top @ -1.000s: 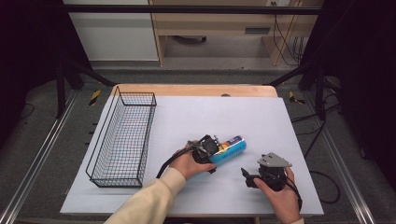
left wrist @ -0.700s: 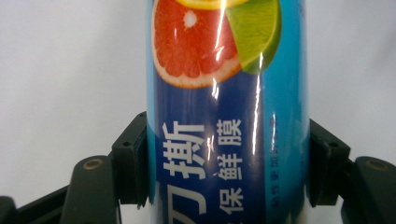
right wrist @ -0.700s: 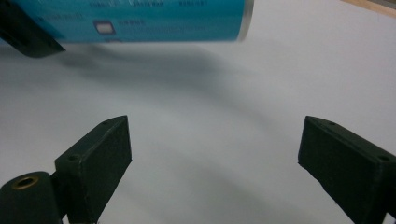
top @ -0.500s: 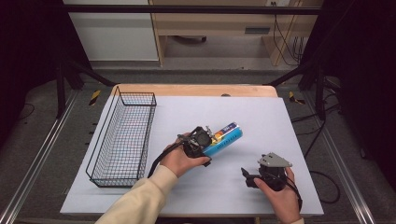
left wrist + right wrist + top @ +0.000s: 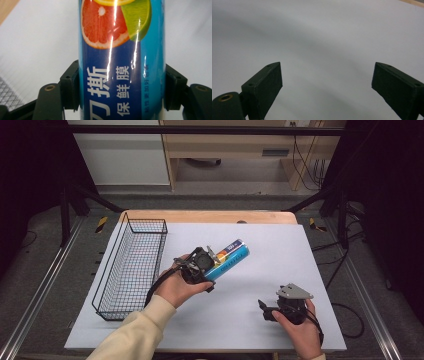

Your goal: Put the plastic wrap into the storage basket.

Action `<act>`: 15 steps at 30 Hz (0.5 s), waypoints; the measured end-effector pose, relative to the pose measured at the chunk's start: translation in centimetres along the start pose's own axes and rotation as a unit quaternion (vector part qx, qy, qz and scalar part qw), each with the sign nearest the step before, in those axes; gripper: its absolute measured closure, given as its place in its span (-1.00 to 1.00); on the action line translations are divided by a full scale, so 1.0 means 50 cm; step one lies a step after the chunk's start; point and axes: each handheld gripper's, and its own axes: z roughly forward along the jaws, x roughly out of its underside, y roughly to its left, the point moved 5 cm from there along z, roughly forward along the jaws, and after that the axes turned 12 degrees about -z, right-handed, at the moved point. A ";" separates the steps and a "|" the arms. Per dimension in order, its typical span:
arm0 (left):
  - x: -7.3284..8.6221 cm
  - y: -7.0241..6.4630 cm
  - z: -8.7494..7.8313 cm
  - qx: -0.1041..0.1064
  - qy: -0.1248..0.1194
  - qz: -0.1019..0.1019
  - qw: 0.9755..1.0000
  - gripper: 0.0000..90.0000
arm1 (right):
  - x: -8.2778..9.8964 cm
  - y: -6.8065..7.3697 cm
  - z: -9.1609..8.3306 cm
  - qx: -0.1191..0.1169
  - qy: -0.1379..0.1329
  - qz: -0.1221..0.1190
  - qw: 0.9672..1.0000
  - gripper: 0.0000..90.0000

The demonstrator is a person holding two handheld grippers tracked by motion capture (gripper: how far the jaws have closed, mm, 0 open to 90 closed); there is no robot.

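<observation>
one blue tube (image 5: 229, 260) in left gripper (image 5: 209, 265), one basket (image 5: 131, 265).

A blue tube (image 5: 120, 62) printed with a red grapefruit slice, green lime wedge and white characters is seen against a white surface (image 5: 280, 250), beside a black wire basket (image 5: 131, 265).

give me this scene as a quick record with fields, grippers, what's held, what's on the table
left gripper: shut on blue cylindrical cling-film tube, fingers pressed on both its sides
tube label: citrus slices, white print
right gripper: open, nothing between its fingers, low over white table sheet
black wire basket: at table's left edge, looks empty
</observation>
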 end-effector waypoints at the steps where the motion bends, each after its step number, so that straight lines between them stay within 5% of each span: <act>1: 0.001 0.002 -0.008 -0.004 -0.001 -0.002 1.000 -0.29 | 0.000 0.000 0.000 -0.001 -0.001 0.000 1.000 -0.78; 15: 0.019 0.033 -0.098 -0.041 -0.018 -0.029 0.999 -0.29 | -0.001 0.001 -0.001 -0.010 -0.005 0.011 1.000 -0.81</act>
